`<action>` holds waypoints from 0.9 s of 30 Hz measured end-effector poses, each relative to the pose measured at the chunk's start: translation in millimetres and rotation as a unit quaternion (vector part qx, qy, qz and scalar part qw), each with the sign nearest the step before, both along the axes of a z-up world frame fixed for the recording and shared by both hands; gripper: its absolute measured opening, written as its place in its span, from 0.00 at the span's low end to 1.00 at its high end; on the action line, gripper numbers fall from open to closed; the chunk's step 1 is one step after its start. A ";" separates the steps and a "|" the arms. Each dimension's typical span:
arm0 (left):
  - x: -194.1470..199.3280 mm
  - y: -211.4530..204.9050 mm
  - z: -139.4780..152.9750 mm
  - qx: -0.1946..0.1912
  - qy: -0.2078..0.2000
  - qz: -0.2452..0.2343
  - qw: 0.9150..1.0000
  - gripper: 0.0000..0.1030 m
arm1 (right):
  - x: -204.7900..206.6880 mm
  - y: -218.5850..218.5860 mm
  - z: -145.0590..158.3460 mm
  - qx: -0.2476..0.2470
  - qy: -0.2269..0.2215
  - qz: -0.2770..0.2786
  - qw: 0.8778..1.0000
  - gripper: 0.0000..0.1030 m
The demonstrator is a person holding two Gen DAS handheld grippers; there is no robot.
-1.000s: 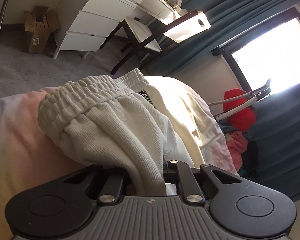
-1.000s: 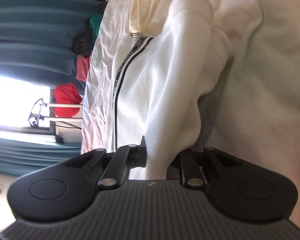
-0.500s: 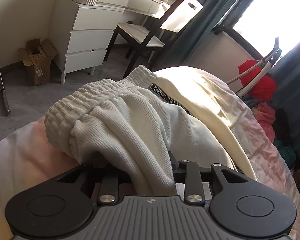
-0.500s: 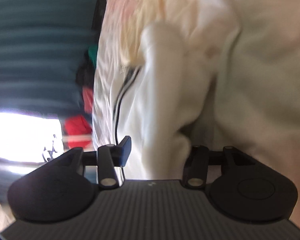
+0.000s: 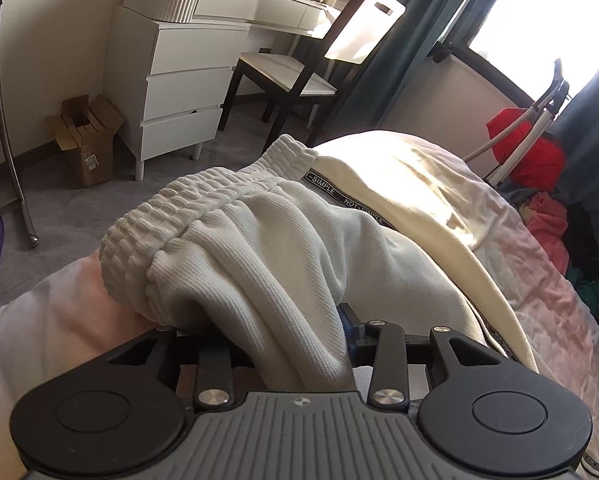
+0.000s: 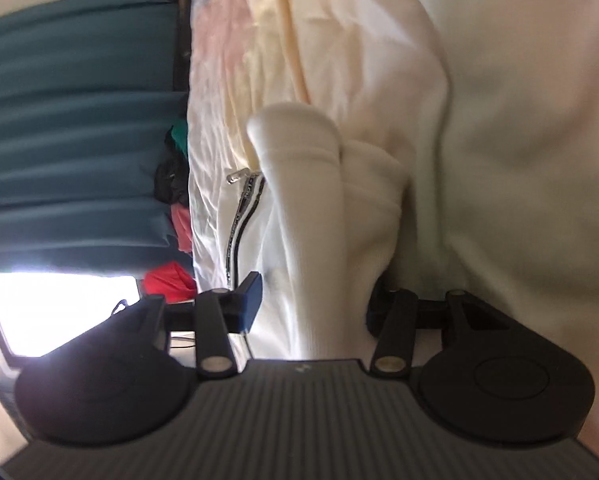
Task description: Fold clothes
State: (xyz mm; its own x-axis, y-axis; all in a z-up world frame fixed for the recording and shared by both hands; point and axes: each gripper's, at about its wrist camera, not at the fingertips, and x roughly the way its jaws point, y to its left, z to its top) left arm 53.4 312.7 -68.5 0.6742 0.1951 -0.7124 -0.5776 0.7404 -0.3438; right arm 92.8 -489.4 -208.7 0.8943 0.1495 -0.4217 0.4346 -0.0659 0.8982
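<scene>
Left gripper (image 5: pixel 283 332): jaws part-way apart and just been opening; a ridge of the white ribbed trousers (image 5: pixel 259 264) runs down between them. The blue pad on the right-hand finger (image 5: pixel 347 322) shows just beside the cloth; the other finger is buried under fabric, so pad contact there cannot be told.
Right gripper (image 6: pixel 313 304): jaws stand well apart after opening a moment back. A fold of the white trousers (image 6: pixel 315 240) rises between them. The left-hand blue pad (image 6: pixel 249 300) stands clear of the cloth; the right-hand finger is half hidden behind the fold.
Trousers, left view: heaped on the bed directly ahead of the gripper, bunched rather than flat, cloth draping onto the gripper body.
Waistband (image 5: pixel 203 204): thick elastic, crinkled, curled over on the far left side of the heap.
Side tape (image 5: pixel 339 196): black strip with white lettering running along the right edge of the trousers.
Side tape, right view (image 6: pixel 239 232): same black-and-white strip, left of the fold; a small metal tip lies at its far end.
Bed sheet (image 5: pixel 539 300): pale pink-white, creased, under the garment.
Cream cloth (image 5: pixel 427 184): lies beyond and to the right of the trousers, sunlit.
Further off: white drawer unit (image 5: pixel 179 84), dark-framed chair (image 5: pixel 291 80), cardboard box (image 5: pixel 87 140) on the floor, teal curtains (image 5: pixel 383 60), red bundle (image 5: pixel 527 152) by the window.
</scene>
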 end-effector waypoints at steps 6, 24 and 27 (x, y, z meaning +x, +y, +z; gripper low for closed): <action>-3.5 -4.5 10.9 0.013 0.023 0.019 0.999 0.53 | 15.9 1.6 9.8 -0.057 0.016 0.068 0.996 0.48; -36.4 -104.4 82.3 0.144 -0.070 -0.065 0.985 0.82 | 5.7 -10.6 31.2 -0.124 -0.004 0.021 0.992 0.11; -7.0 -152.6 76.4 0.171 -0.066 -0.130 0.975 0.82 | -1.9 -10.1 29.7 -0.129 0.004 0.024 0.991 0.11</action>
State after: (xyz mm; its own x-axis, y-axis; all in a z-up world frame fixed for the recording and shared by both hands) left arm 46.4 160.1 7.9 0.8138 0.2164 -0.5394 -0.3234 0.9398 -0.1109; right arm 90.9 -499.4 -179.0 0.8856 0.0781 -0.4577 0.4381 0.1864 0.8794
